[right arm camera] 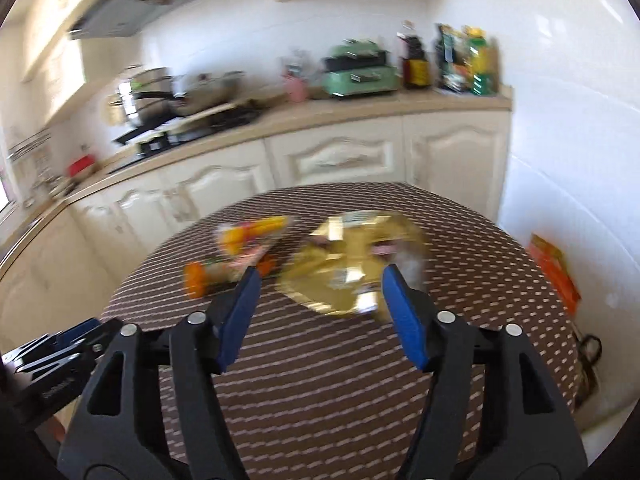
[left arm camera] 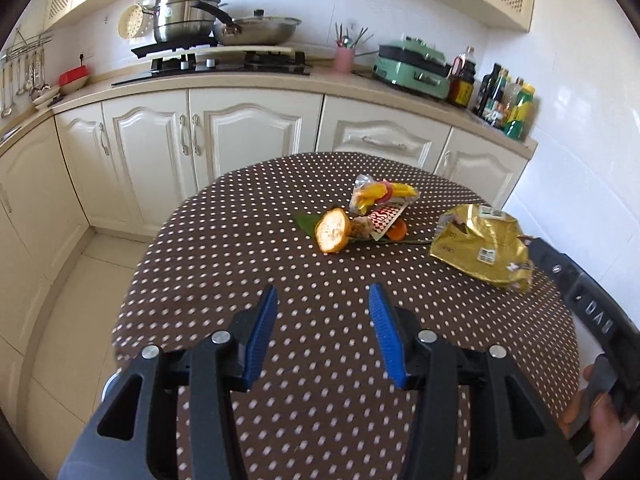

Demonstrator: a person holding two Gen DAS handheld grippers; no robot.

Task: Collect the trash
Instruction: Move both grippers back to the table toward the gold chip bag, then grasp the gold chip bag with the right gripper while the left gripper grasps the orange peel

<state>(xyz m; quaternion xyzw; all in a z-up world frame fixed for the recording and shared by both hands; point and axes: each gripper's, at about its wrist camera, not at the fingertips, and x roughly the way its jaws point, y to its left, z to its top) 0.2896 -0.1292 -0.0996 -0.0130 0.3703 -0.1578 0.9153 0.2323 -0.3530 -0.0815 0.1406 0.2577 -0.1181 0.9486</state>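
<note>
Trash lies on a brown polka-dot round table (left arm camera: 248, 264): an orange peel (left arm camera: 333, 230), a green leaf (left arm camera: 306, 222), a red-white wrapper (left arm camera: 384, 218), a yellow snack bag (left arm camera: 380, 194) and a crumpled gold foil bag (left arm camera: 482, 246). My left gripper (left arm camera: 323, 296) is open and empty, above the table short of the peel. My right gripper (right arm camera: 320, 280) is open and empty, just short of the gold bag (right arm camera: 348, 264); this view is motion-blurred. The right gripper's body shows at the left view's right edge (left arm camera: 580, 292).
Cream kitchen cabinets (left arm camera: 240, 128) curve behind the table, with a stove and pots (left arm camera: 208, 28), a green appliance (left arm camera: 412, 66) and bottles (left arm camera: 504, 98) on the counter. A white wall is right of the table, with an orange box (right arm camera: 554, 270) by it.
</note>
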